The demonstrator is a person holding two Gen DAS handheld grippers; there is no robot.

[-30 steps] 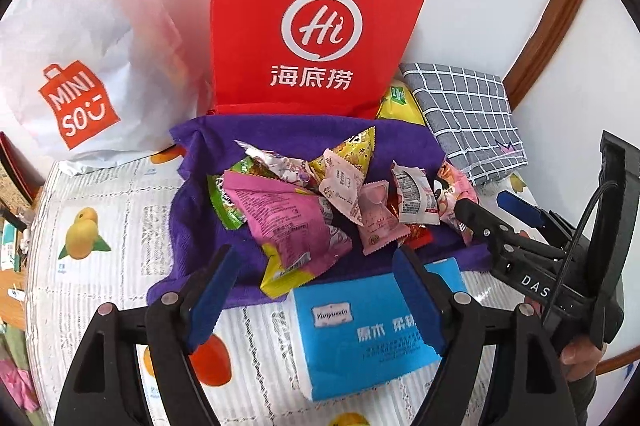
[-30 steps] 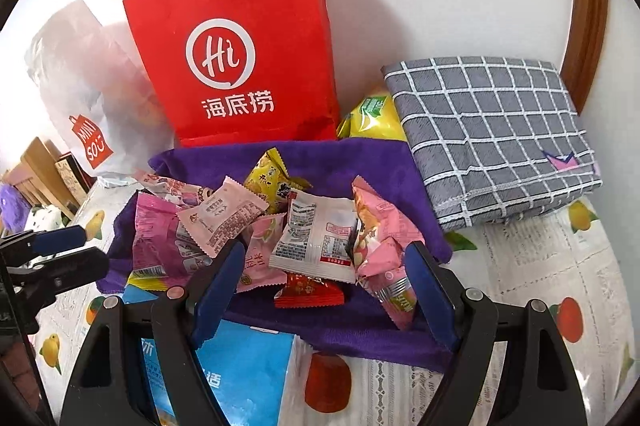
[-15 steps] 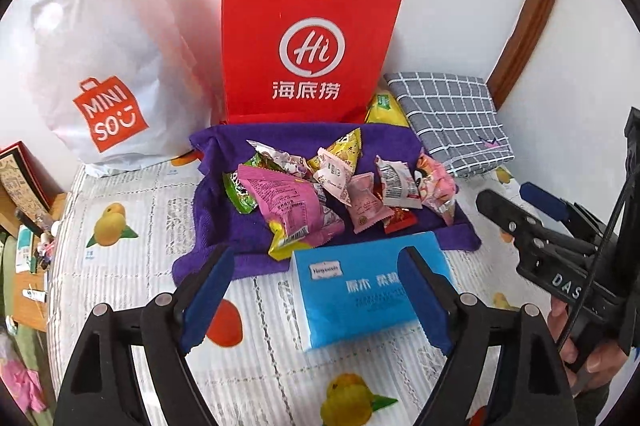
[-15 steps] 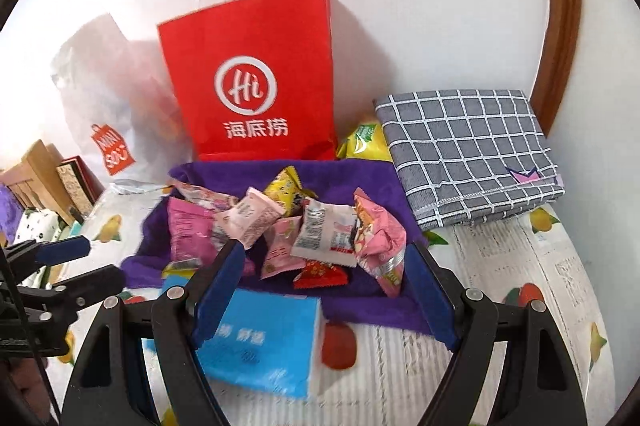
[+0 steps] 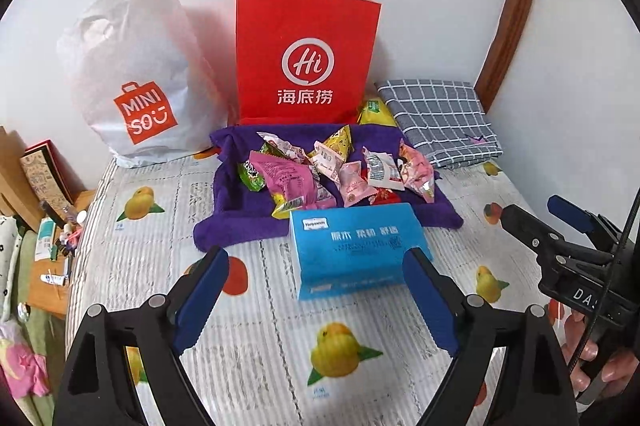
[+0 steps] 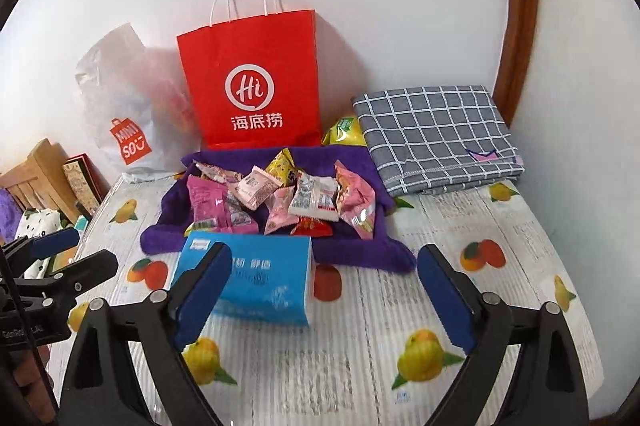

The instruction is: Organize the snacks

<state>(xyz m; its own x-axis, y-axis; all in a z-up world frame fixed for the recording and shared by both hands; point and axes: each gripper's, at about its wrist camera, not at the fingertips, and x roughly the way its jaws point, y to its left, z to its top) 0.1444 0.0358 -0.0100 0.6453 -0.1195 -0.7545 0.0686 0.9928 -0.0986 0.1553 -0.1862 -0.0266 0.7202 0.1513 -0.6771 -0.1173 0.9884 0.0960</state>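
Observation:
Several snack packets [image 5: 332, 174] [image 6: 288, 198] lie in a pile on a purple towel [image 5: 232, 226] [image 6: 360, 250]. A red paper bag [image 5: 306, 58] [image 6: 252, 82] stands upright behind the towel against the wall. My left gripper [image 5: 316, 294] is open and empty, held back from the pile above the fruit-print cover. My right gripper [image 6: 324, 290] is open and empty, also well short of the snacks. The right gripper shows at the right edge of the left wrist view [image 5: 536, 222], the left gripper at the left edge of the right wrist view [image 6: 68, 254].
A blue tissue pack [image 5: 356, 250] [image 6: 256, 278] lies in front of the towel. A white Miniso bag [image 5: 136, 78] [image 6: 124, 106] leans at the back left. A folded grey checked cloth [image 5: 440, 118] [image 6: 436, 134] and a yellow packet [image 5: 372, 112] sit at the back right.
Both grippers have pulled back and up from the snack pile, so the bags, towel and tissue pack look smaller. Both stay open and empty.

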